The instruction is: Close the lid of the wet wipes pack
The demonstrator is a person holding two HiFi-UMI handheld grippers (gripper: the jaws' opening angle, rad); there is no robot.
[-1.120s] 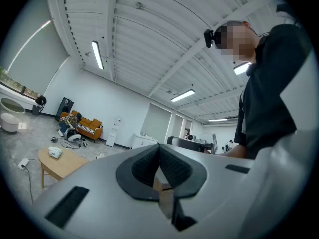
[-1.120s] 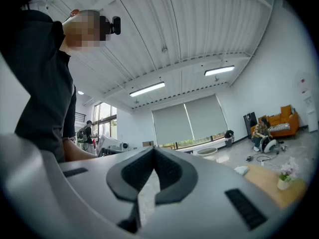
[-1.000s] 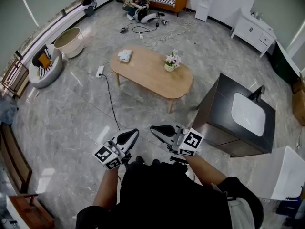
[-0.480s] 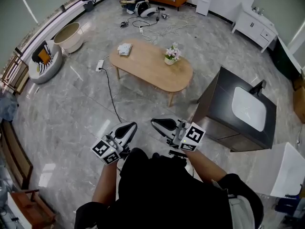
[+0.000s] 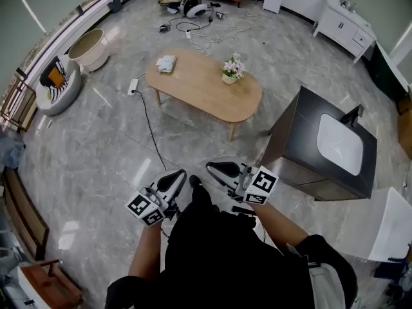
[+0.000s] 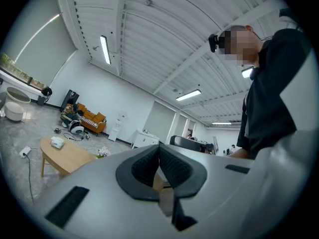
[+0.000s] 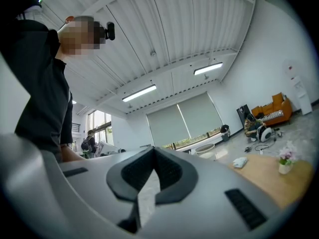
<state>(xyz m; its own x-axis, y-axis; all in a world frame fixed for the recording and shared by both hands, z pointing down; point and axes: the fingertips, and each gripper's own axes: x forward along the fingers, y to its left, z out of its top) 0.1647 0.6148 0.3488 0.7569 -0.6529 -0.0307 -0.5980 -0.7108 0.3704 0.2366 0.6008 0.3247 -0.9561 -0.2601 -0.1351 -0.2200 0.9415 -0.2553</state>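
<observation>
fingers [image 6: 180, 171] meet, empty; white wipes pack [image 5: 166, 63] lies well apart.

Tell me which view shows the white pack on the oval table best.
The head view: it looks down on the white pack lying at one end of the oval table, unobstructed. Both gripper views catch it only as a small, distant white shape seen side-on; no view shows its lid.

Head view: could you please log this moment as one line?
left gripper: shut, empty | right gripper: shut, empty | wet wipes pack: on wooden table, far from both | lid: too small to tell
</observation>
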